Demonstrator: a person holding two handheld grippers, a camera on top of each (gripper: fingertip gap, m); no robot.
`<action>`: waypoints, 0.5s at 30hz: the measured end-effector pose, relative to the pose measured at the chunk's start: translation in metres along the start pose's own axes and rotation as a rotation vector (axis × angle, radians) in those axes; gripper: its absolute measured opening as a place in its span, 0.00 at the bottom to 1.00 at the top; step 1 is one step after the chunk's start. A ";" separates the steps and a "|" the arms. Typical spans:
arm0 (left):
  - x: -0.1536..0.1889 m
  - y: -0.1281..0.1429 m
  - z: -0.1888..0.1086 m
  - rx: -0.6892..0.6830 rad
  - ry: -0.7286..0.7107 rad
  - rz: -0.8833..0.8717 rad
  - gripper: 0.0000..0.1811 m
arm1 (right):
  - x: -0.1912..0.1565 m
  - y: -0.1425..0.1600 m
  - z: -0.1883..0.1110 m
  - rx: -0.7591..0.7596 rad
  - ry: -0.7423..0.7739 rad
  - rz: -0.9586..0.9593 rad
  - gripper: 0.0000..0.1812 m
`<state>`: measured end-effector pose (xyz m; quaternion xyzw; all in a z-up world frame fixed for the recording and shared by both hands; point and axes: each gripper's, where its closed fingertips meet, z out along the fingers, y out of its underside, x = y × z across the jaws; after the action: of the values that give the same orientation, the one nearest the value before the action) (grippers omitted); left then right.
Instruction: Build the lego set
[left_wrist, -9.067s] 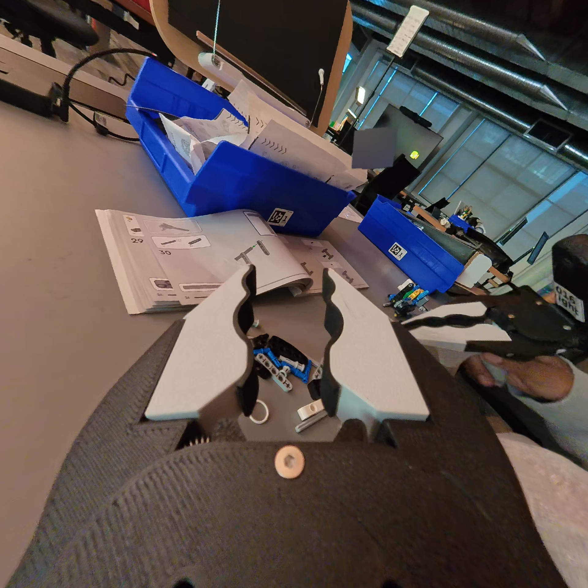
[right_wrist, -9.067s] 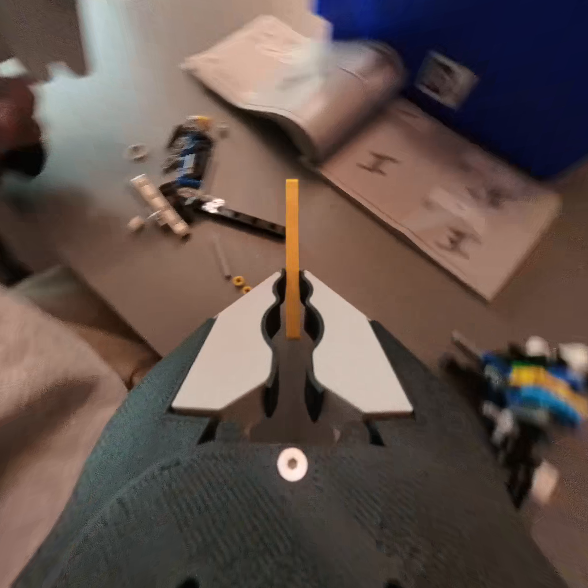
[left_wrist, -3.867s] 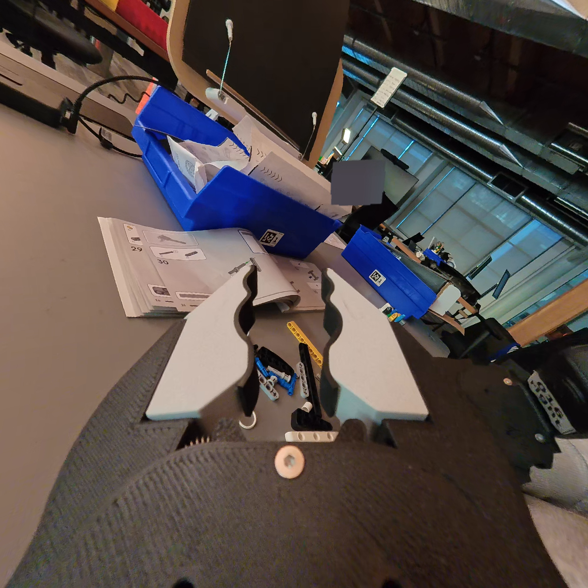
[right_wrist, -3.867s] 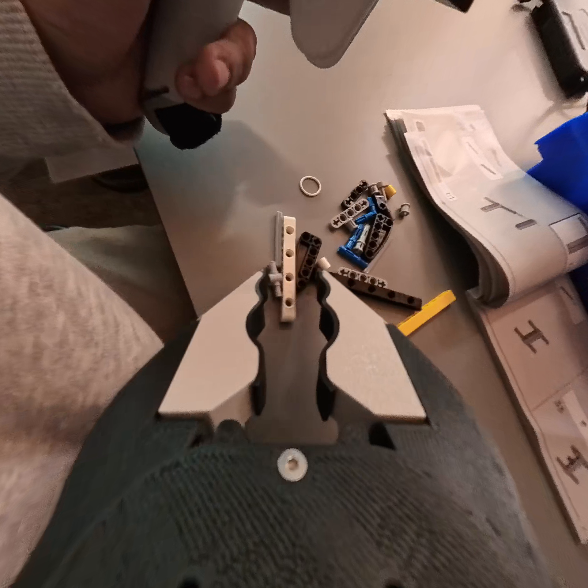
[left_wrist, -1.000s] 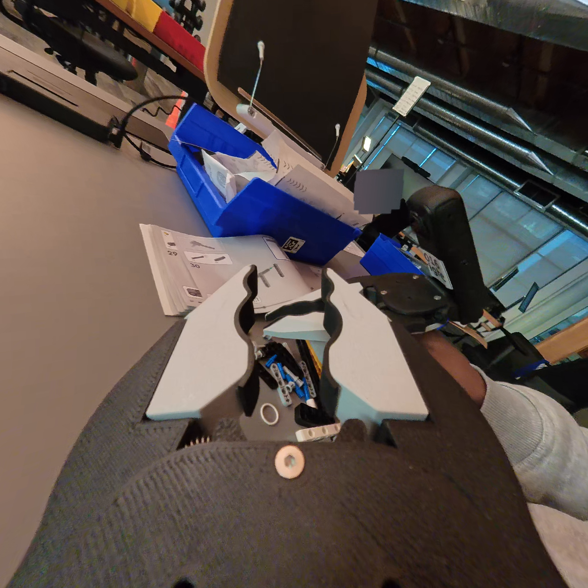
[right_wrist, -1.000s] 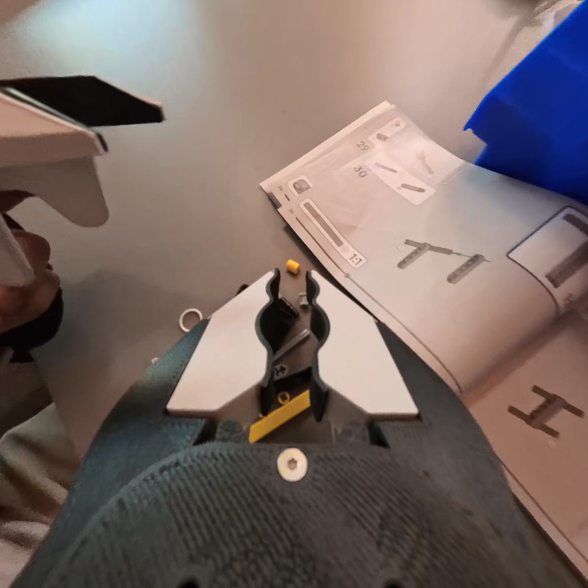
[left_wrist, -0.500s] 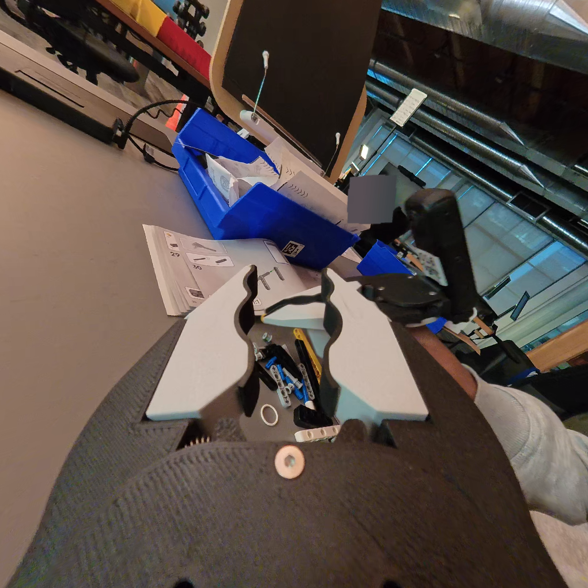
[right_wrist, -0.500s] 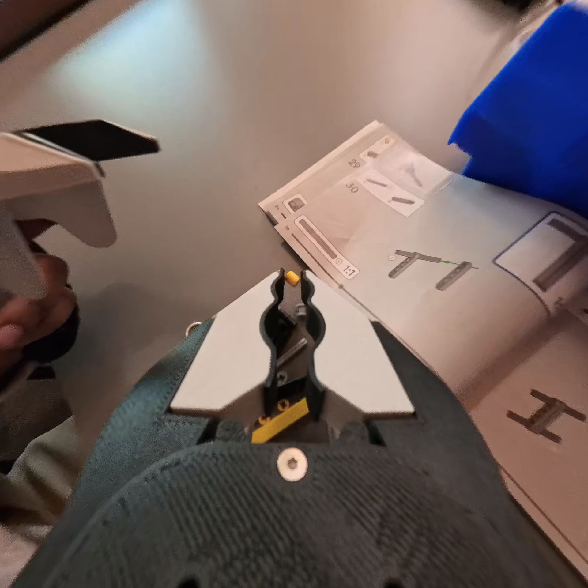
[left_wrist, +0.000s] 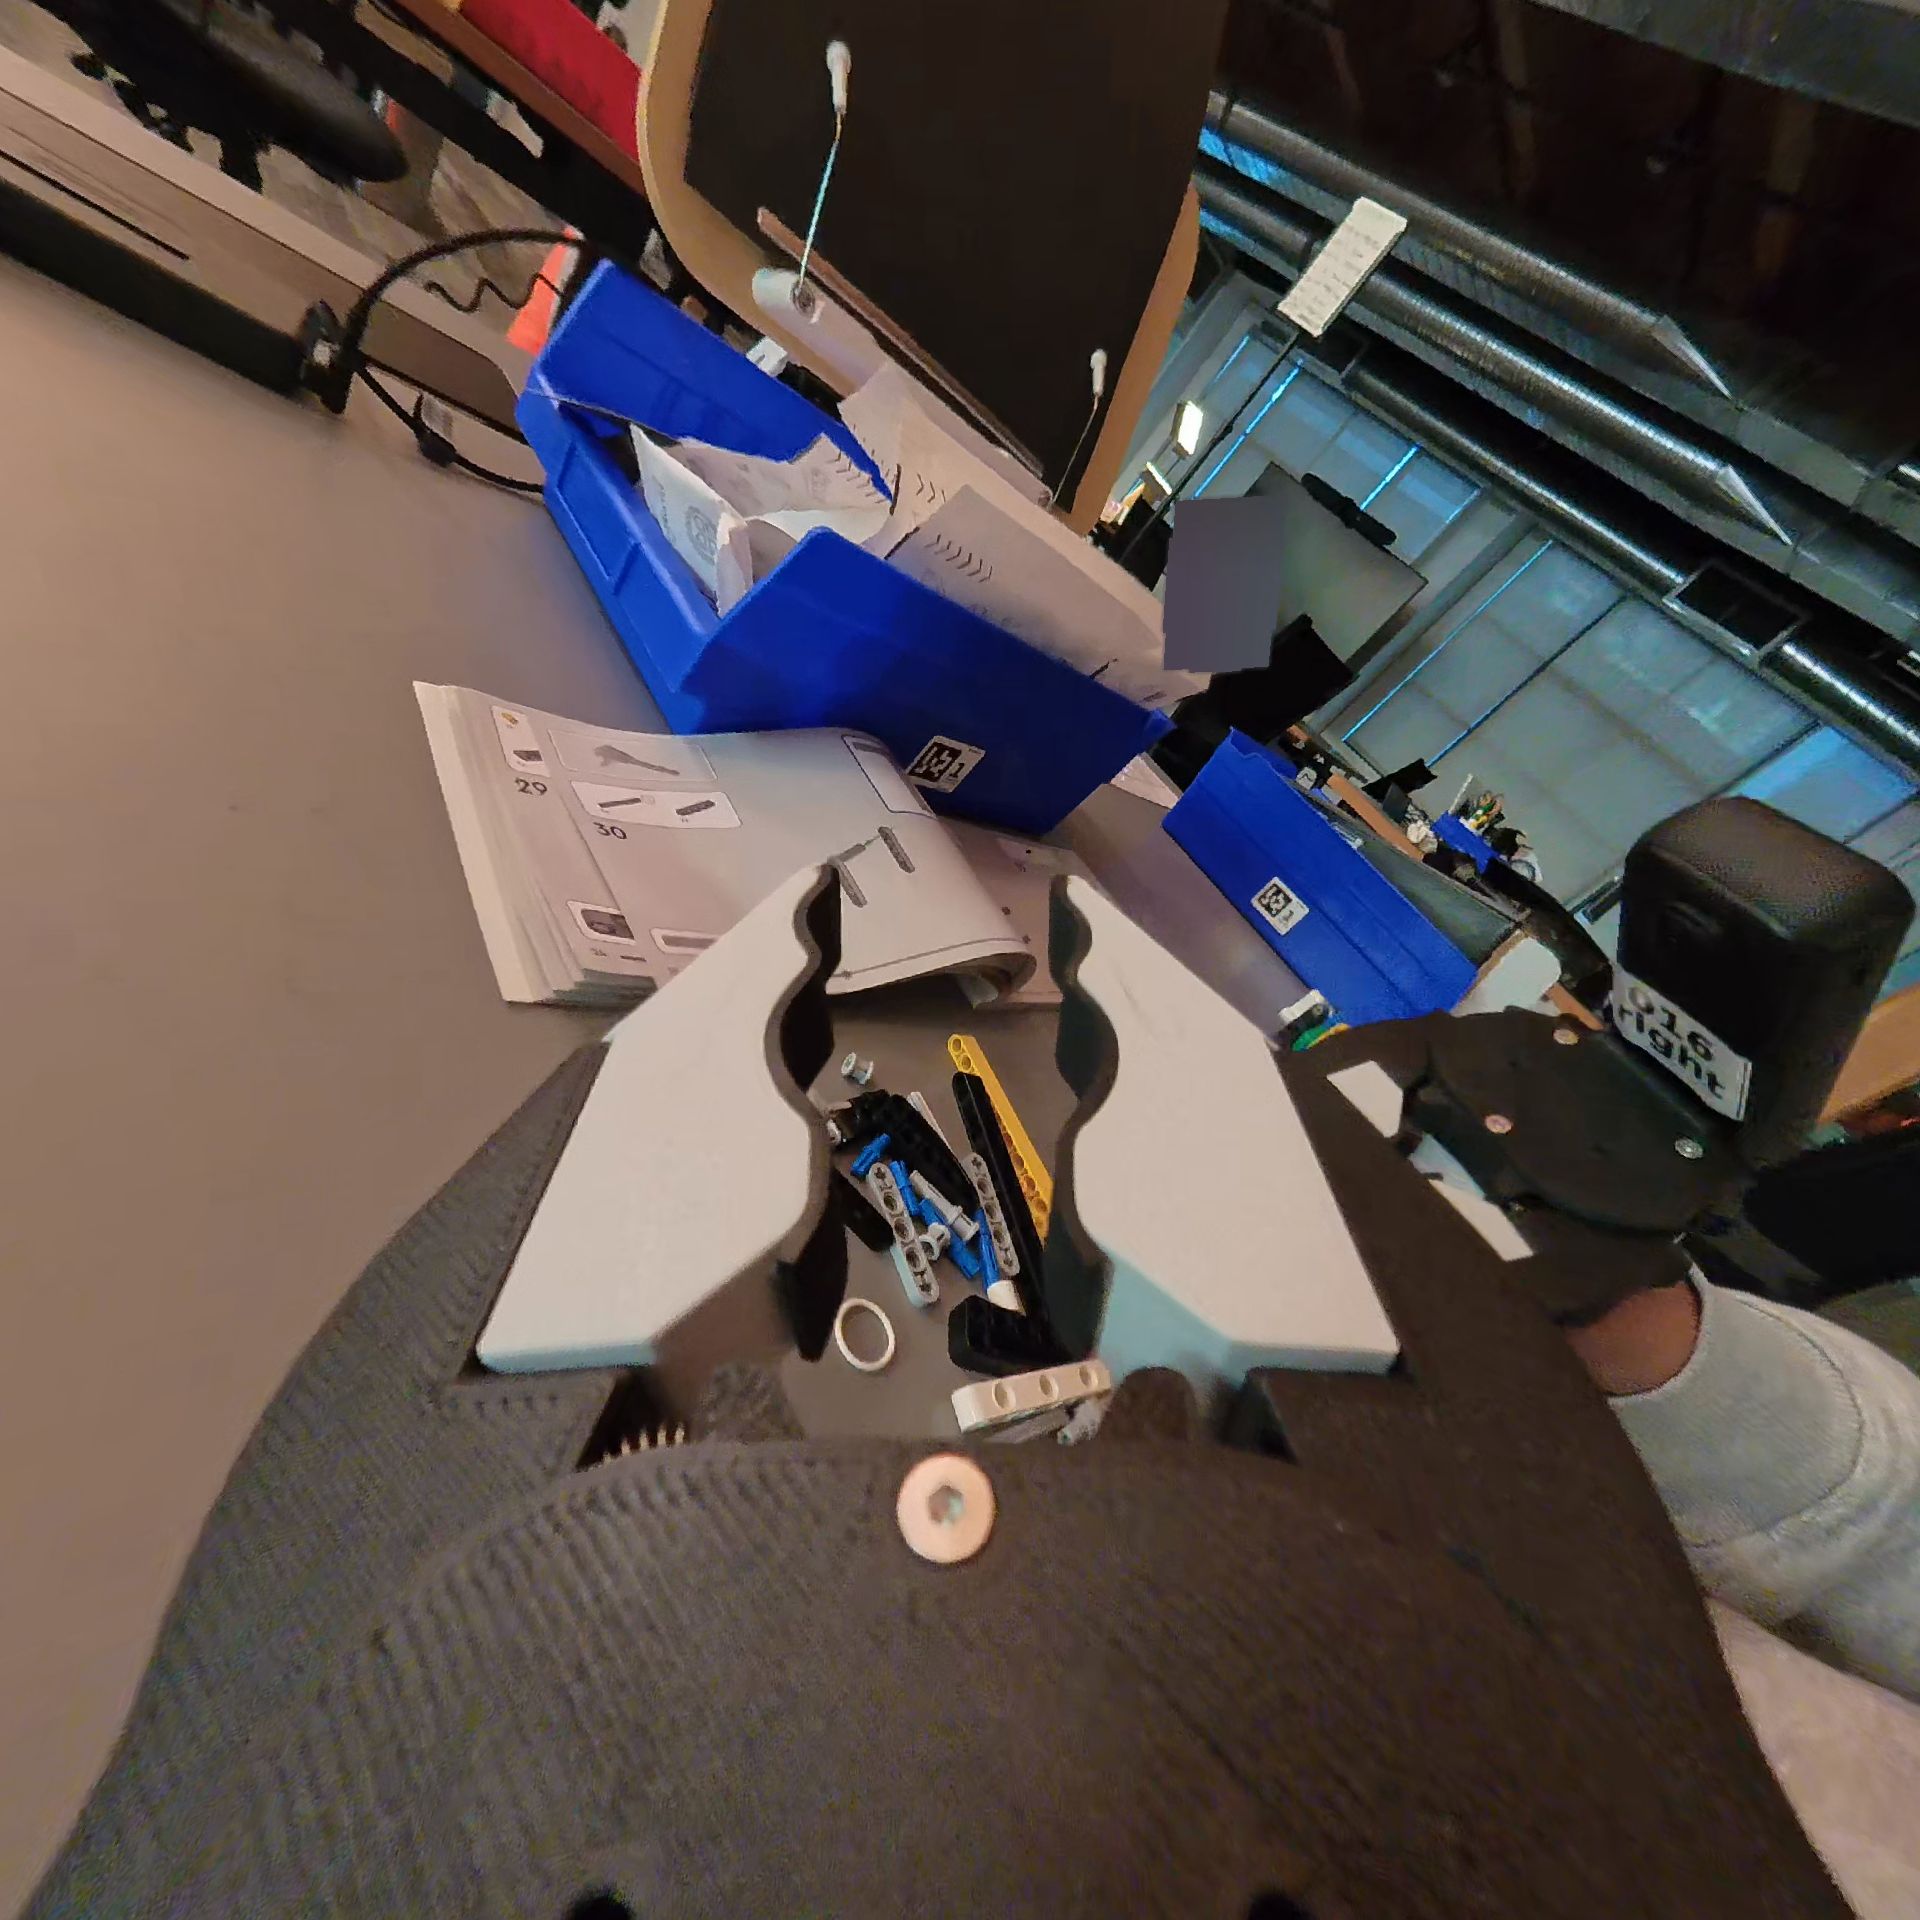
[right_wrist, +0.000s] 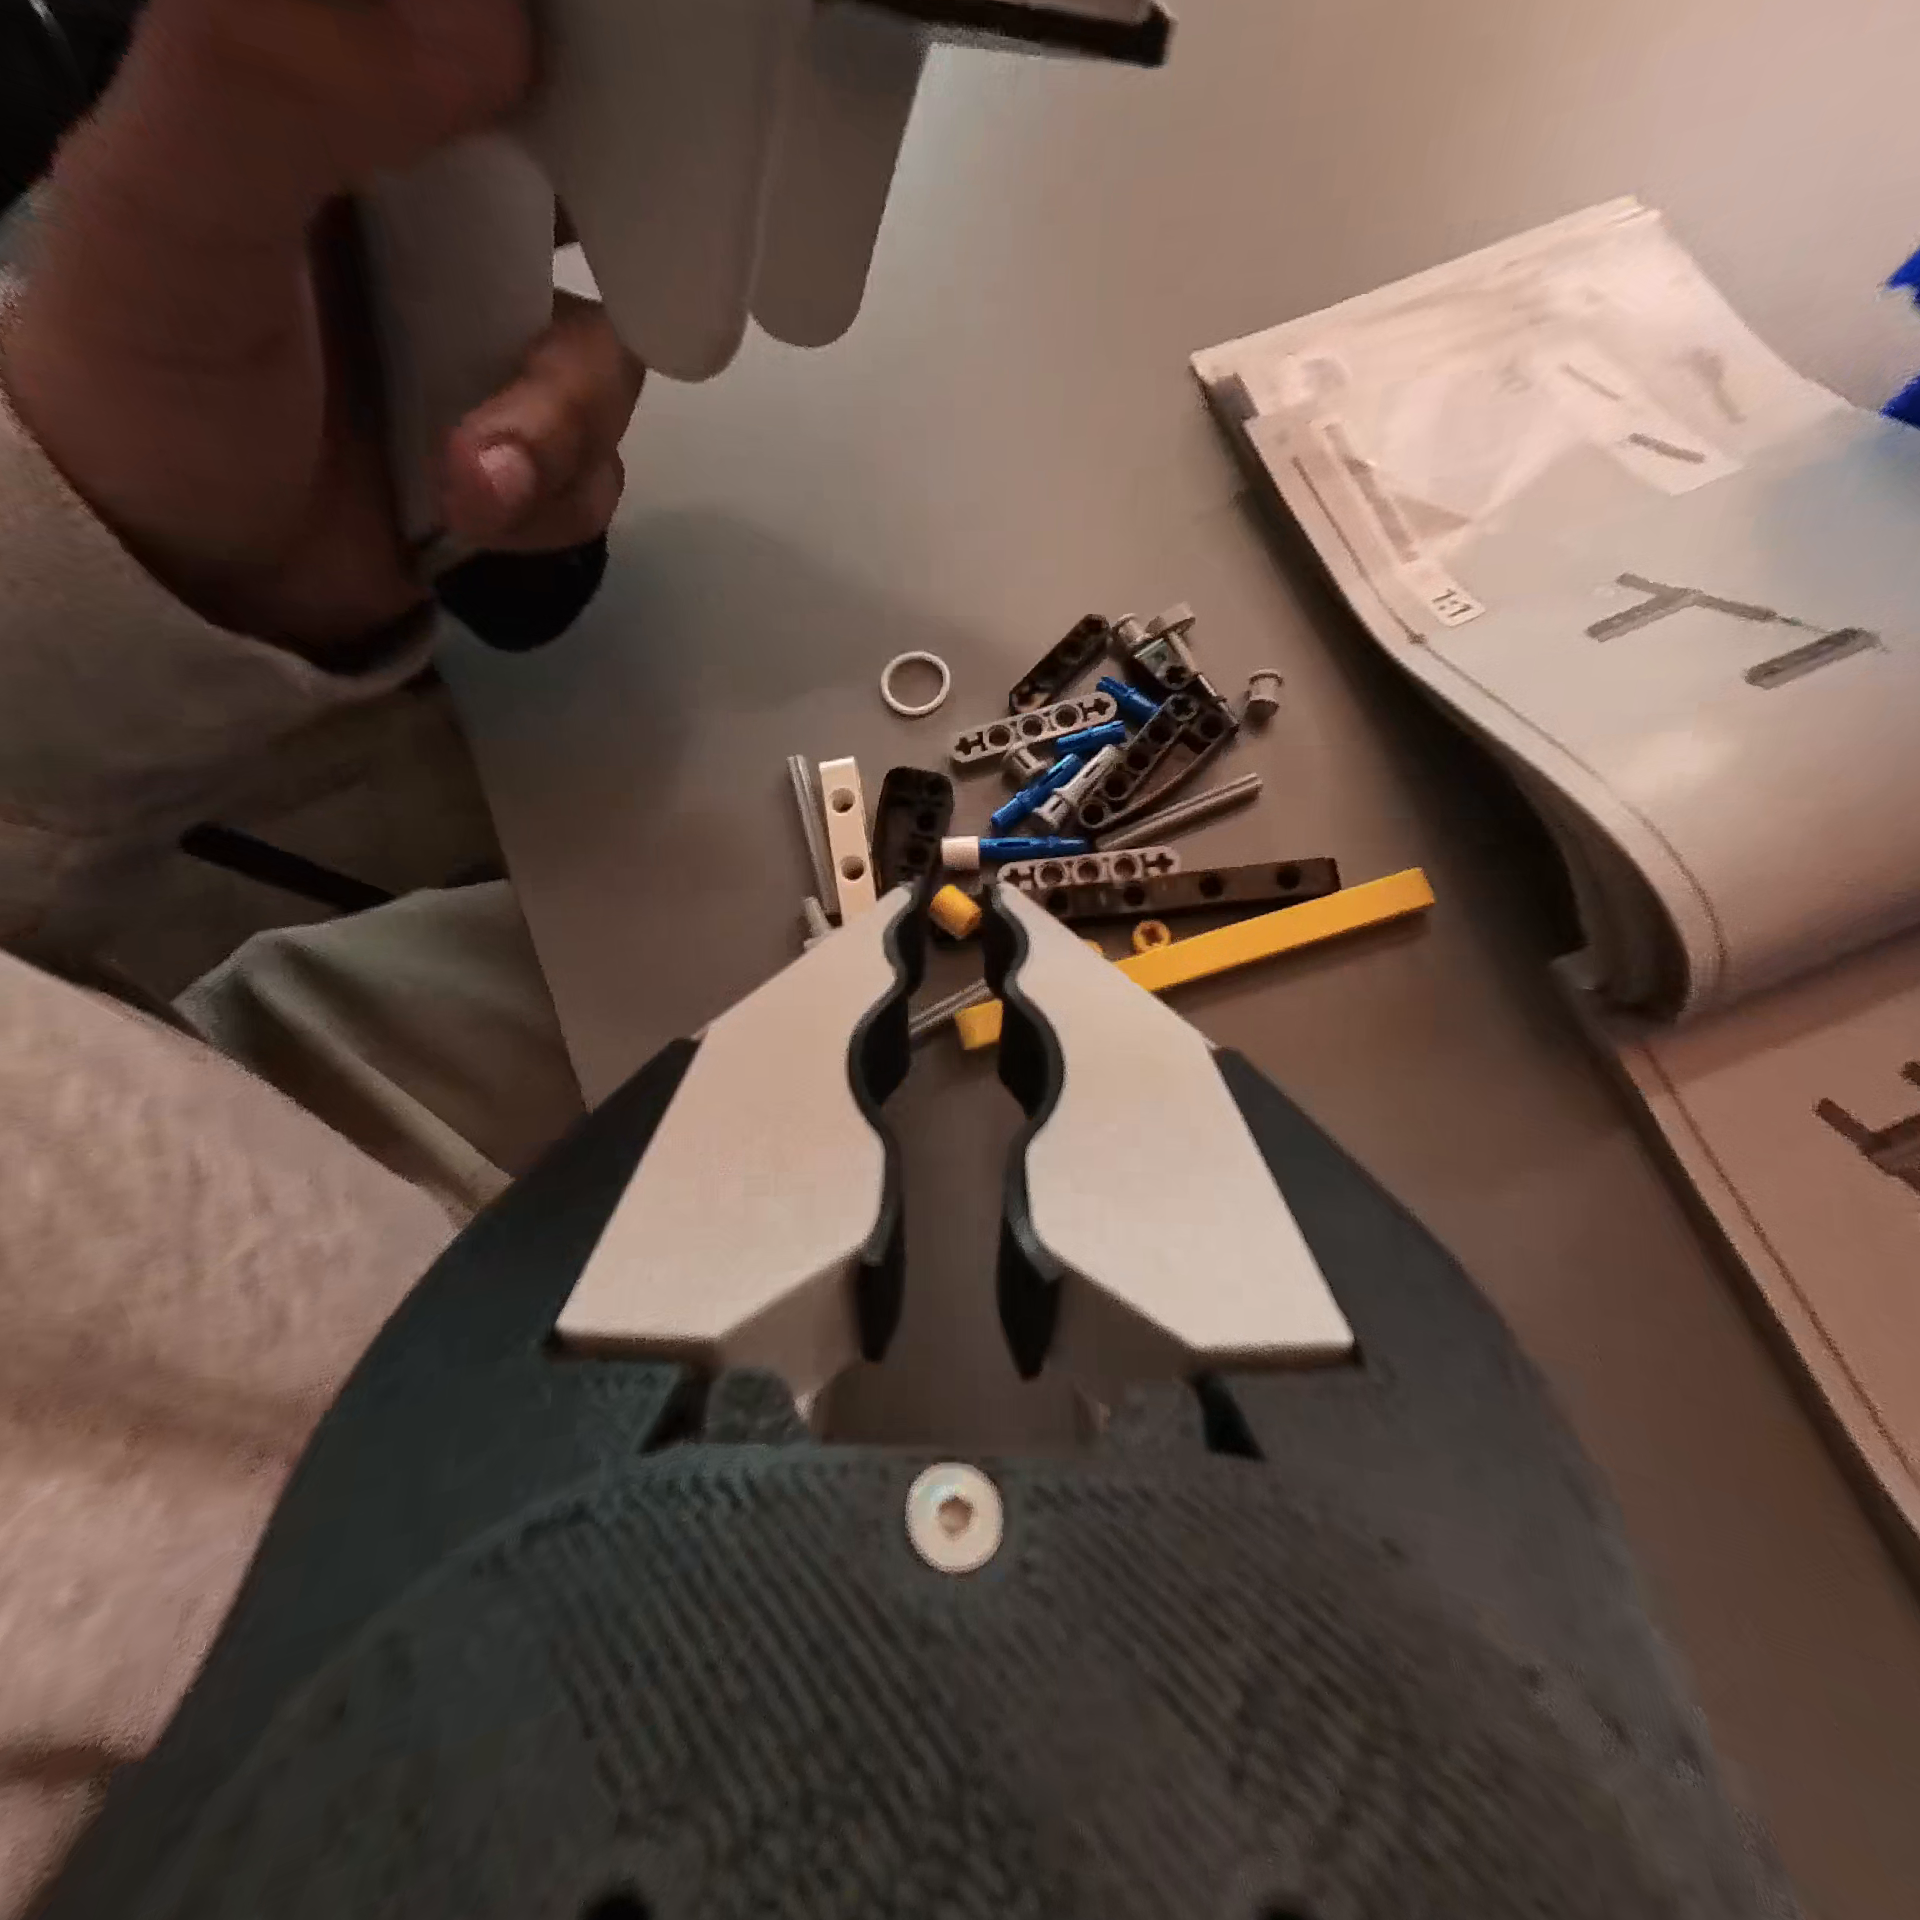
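My right gripper (right_wrist: 954, 899) is nearly shut, with a small yellow bush (right_wrist: 954, 912) pinched between its tips, just above a pile of loose pieces (right_wrist: 1091, 758). The pile holds blue pins, grey and black beams, a long black beam (right_wrist: 1195, 883), a yellow beam (right_wrist: 1278, 930), a white beam (right_wrist: 844, 831) and a white ring (right_wrist: 915, 683). My left gripper (left_wrist: 940, 935) is open and empty, hovering over the same pile (left_wrist: 925, 1195). The right gripper's body (left_wrist: 1558, 1132) shows at the right of the left wrist view.
The open instruction booklet (left_wrist: 675, 852) lies beyond the pile, also in the right wrist view (right_wrist: 1662, 623). Behind it stand a blue bin of papers (left_wrist: 883, 665) and a second blue bin (left_wrist: 1320, 904). A hand (right_wrist: 312, 312) holds the left gripper at upper left. The table edge runs left of the pile. About 12 cm separates my left fingertips from my right.
My right gripper closed on the yellow bush near the booklet's corner and carried it back over the pile. The left gripper stayed open and almost still.
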<state>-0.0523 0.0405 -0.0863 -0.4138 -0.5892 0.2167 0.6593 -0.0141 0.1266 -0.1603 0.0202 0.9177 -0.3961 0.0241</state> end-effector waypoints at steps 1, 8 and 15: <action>0.000 0.002 0.001 -0.010 0.000 0.001 0.21 | -0.001 0.000 0.003 -0.005 0.002 -0.018 0.05; 0.000 0.004 0.002 -0.024 -0.012 0.028 0.21 | 0.001 -0.004 0.015 -0.030 0.037 -0.093 0.05; -0.004 0.002 0.000 -0.016 -0.019 0.022 0.21 | 0.003 -0.015 0.001 0.059 0.004 -0.012 0.08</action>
<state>-0.0525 0.0384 -0.0900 -0.4236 -0.5927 0.2231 0.6477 -0.0177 0.1155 -0.1499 0.0162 0.9057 -0.4232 0.0195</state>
